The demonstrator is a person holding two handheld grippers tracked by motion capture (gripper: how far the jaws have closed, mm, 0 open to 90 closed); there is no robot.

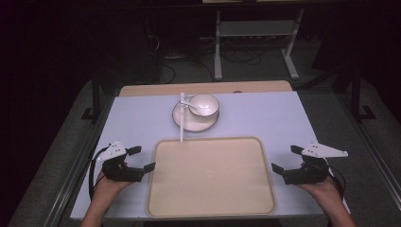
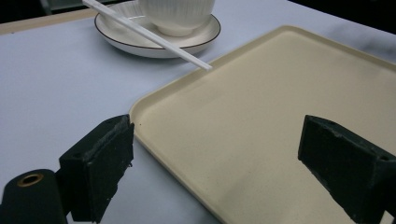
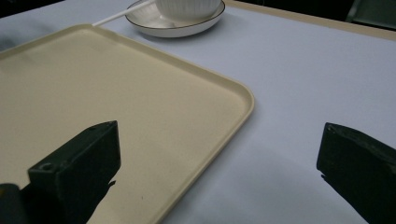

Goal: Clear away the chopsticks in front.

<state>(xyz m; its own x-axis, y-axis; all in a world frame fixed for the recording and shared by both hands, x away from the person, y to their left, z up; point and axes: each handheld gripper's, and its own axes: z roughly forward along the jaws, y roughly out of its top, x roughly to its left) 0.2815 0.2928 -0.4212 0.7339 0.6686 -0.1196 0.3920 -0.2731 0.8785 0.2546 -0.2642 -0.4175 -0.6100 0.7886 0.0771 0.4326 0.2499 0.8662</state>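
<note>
Left hand (image 1: 106, 187) coming in from the near edge of the table (image 1: 137, 118) by its near left corner, palm up under the left gripper (image 1: 143, 159), jaws spread wide and aimed right and a little away. Right hand (image 1: 324, 187) entering by the near right corner, cradling the right gripper (image 1: 285, 159) the same way, jaws wide apart, aimed left. Nothing between either pair of jaws. Both forearms angled inward, grippers level with each other, well apart

I find the high view looking forward and down on the counter (image 1: 283, 118); both gripper views sit low, sharing the tray (image 2: 261, 93) and saucer (image 3: 175, 29).
</note>
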